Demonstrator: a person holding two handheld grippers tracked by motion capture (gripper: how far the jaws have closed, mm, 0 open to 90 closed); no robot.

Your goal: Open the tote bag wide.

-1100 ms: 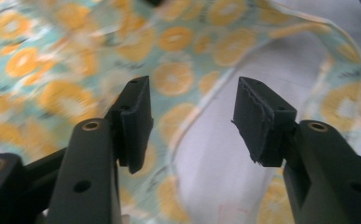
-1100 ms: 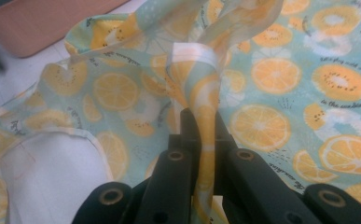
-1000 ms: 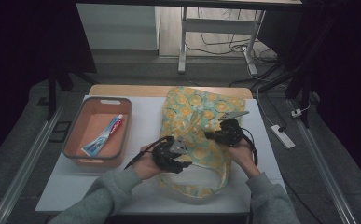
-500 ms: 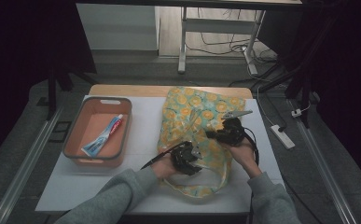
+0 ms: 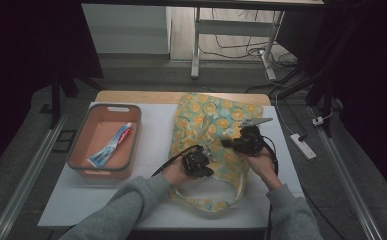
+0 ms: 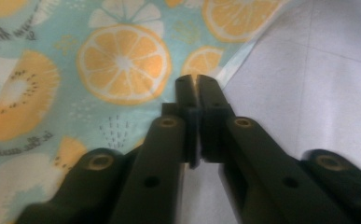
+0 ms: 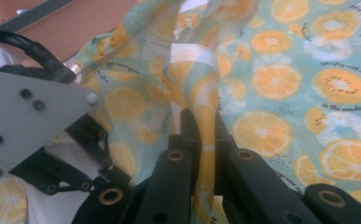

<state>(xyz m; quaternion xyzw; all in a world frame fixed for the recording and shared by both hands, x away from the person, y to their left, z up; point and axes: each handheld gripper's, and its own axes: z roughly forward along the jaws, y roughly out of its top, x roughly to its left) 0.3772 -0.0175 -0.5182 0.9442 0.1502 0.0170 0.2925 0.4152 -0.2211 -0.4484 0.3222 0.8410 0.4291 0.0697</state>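
The fruit-print tote bag (image 5: 216, 135) lies flat on the white surface (image 5: 156, 135), just right of the orange bin (image 5: 76, 162) that holds a toothpaste tube (image 5: 112, 146). The left tool (image 5: 204, 162) sits at the bag's left edge; its jaws have just been closing and now meet, seemingly pinching the fabric edge. The right tool (image 5: 227, 143), over the bag's middle, is clamped on the bag's strap (image 7: 201, 121), which rises between its jaws

dim room; grey floor (image 5: 146, 75), a metal-legged stand (image 5: 231, 45) with cables (image 5: 241, 47) behind the table (image 5: 156, 135).
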